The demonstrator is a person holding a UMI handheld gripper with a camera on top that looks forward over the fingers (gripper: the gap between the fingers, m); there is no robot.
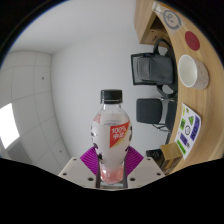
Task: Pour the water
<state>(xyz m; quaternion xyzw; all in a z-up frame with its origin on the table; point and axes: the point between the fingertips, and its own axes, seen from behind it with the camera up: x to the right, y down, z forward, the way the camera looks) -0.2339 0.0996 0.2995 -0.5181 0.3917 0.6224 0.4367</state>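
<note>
— Is the bottle [110,140] secure?
— Yes: the gripper [110,172] pinches its lower body between both pads [92,160], lifted upright. Keep squeezing, then tilt slowly over the vessel.

there's just one camera, riding on the gripper [112,172] and looking forward along its fingers [93,160]. it sits very close behind the bottle [111,135], tipped sideways so the counter [150,20] runs alongside.
</note>
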